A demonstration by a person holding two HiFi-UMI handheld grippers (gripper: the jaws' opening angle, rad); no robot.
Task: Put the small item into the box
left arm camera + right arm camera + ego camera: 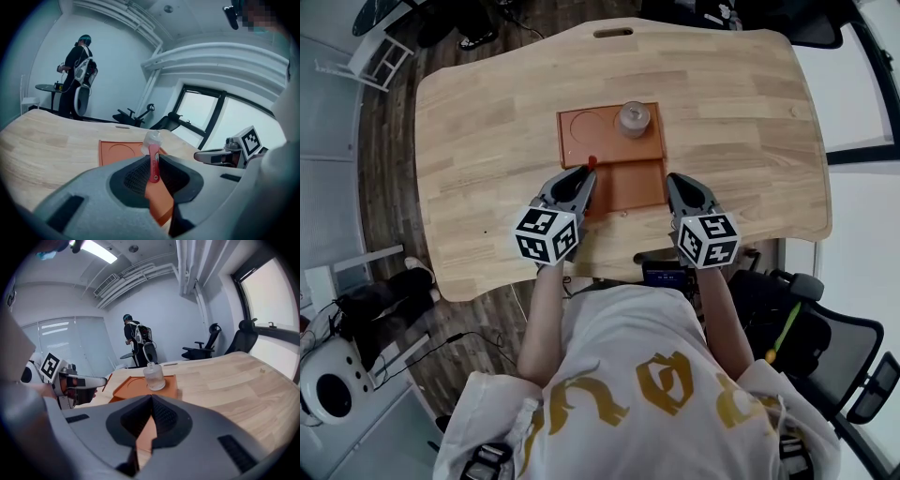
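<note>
An orange box point(605, 141) lies open at the table's middle, its near half point(633, 187) toward me. A clear glass bottle point(634, 119) stands in the far half, beside a round recess. My left gripper point(584, 178) hangs over the box's near left edge, shut on a small red item point(592, 162) that sticks out past the fingertips. The left gripper view shows the red item point(153, 164) upright between the jaws, with the bottle point(152, 139) behind it. My right gripper point(677, 185) is shut and empty at the box's near right edge, its jaws meeting over the orange box point(145, 387).
The wooden table point(487, 122) has a handle slot point(612, 32) at its far edge. Office chairs point(825, 328) stand to my right. A person point(136, 341) stands at a small round table in the background.
</note>
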